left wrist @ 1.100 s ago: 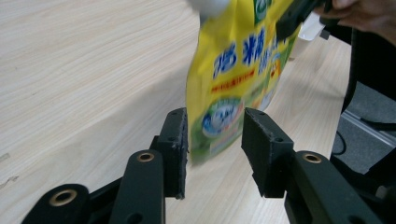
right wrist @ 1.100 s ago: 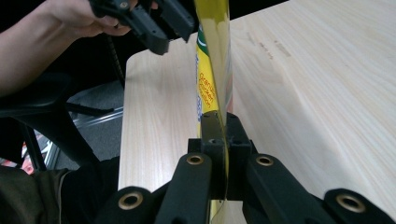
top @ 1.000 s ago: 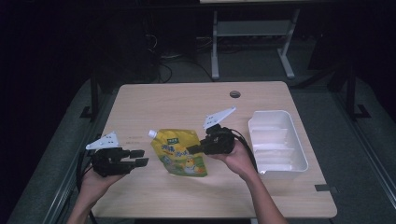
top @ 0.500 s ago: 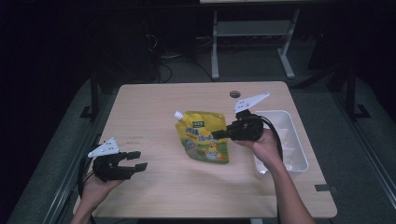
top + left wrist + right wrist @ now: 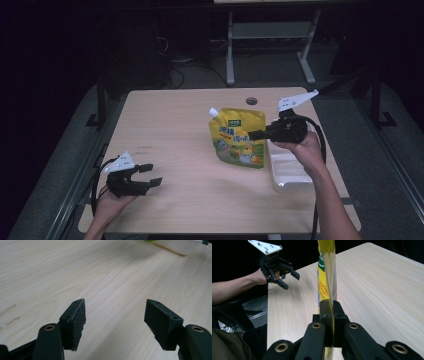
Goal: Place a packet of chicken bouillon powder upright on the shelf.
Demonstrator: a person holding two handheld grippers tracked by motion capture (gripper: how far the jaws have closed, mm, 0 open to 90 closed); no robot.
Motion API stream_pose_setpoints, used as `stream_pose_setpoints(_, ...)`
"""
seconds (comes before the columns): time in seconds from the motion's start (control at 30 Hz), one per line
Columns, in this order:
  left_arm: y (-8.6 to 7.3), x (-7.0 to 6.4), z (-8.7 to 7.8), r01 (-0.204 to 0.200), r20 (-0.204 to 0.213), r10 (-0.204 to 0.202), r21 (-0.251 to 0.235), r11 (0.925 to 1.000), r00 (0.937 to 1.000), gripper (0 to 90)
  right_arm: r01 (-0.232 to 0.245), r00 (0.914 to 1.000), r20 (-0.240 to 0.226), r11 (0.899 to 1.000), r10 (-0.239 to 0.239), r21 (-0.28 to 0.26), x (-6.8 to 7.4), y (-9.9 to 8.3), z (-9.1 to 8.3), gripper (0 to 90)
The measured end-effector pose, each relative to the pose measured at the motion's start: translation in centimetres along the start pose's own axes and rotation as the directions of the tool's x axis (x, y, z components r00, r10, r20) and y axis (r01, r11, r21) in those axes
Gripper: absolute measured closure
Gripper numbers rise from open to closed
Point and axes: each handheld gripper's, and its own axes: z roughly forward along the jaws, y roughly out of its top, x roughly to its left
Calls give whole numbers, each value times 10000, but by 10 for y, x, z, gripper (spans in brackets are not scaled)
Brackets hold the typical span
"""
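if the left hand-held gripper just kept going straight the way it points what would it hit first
Probably nothing soon: the open left hand-held gripper faces bare light wooden table. Far ahead sits the white plastic tray, likely first in line, though depth is unclear.

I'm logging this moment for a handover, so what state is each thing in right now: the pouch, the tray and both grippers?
yellow pouch: lifted, hanging upright, spout cap on, pinched at its edge.
right gripper: shut on the yellow pouch, held beside the tray.
left gripper: open, fingers apart with nothing between them, low at the table's near left.
white tray: on the table at the right edge; its contents cannot be told.
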Motion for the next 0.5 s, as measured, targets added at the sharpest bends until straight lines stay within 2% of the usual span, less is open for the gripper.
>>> stream_pose_setpoints(0.13, -3, 2, 0, -8, -167, 8, -51, 10000, 9999, 311, -100, 9999, 117, 9999, 102, -107, -5, -4, -12, 895)
stream_pose_setpoints(0.33, -8, 3, 1, 250, -355, -254, -131, 9996, 9990, 286, -224, 9996, 187, 9990, 231, -396, -12, -8, -30, 894)
stream_pose_setpoints(0.5, -11, 3, 3, 194, -480, -195, -35, 9998, 9987, 282, -242, 9994, 239, 9988, 252, -438, -18, -10, -43, 894)
